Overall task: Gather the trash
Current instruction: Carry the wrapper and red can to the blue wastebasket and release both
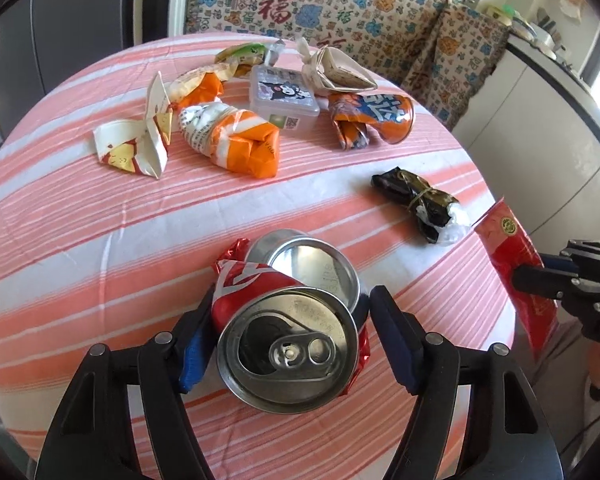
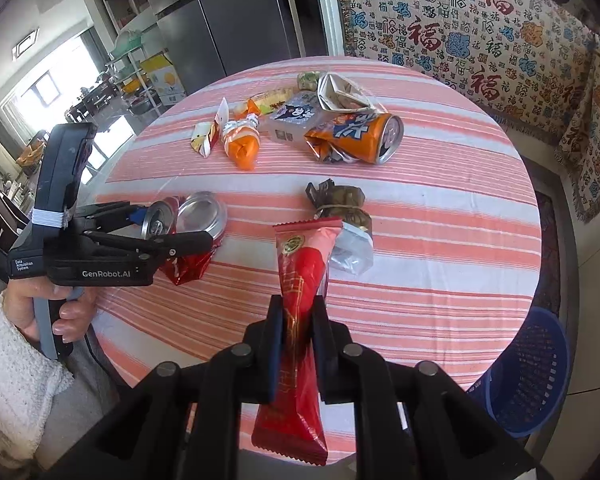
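Red crushed can [image 1: 288, 332] sits between my left gripper's [image 1: 292, 340] spread jaws at the desk's [image 1: 100, 216] six o'clock edge; my right gripper [image 2: 296, 340] pinches a red wrapper [image 2: 300, 300].

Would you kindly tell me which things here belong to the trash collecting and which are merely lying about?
Belongs to the job:
crushed red can, between the left hand-held gripper's fingers
red wrapper, in the right hand-held gripper
crushed orange can
dark wrapper
blue basket

Lying about:
clear plastic box
patterned cloth
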`<state>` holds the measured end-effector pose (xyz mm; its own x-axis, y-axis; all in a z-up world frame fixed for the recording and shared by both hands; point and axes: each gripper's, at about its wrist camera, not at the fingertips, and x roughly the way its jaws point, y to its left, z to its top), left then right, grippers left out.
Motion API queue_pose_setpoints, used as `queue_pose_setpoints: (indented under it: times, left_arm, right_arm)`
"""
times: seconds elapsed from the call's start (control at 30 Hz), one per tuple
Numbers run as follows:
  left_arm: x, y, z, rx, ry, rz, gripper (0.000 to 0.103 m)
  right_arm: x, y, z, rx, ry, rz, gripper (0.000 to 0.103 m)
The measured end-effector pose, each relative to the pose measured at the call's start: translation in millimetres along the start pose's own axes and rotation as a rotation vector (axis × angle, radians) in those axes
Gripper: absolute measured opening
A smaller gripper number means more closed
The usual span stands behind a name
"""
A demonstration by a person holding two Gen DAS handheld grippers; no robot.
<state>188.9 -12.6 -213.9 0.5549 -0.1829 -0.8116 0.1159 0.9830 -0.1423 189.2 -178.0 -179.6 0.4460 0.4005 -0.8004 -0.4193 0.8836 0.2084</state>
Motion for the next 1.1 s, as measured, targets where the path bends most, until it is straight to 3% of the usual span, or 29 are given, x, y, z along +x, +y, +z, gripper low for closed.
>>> queue_pose_setpoints:
  times: [0.27, 0.53, 0.87, 1.1]
  left_arm:
    - [-23, -16, 10, -0.037, -0.061, -0.025, 0.074]
    - [-35, -77, 39, 0.034, -0.093, -0.09, 0.074]
    - [0, -220, 89, 0.198, -0.1, -0.261, 0.074]
    - [62, -319, 98, 0.287, -0.062, -0.324, 0.074]
  right_arm:
    - [-12, -11, 4, 0.019, -0.026, 0.003, 0.013]
    - [-39, -60, 8, 0.119, -0.084, 0.0, 0.013]
    - [-105, -189, -19, 0.302, -0.169, -0.219, 0.013]
    - [-113, -280, -54, 0.47, -0.156, -0.327, 0.013]
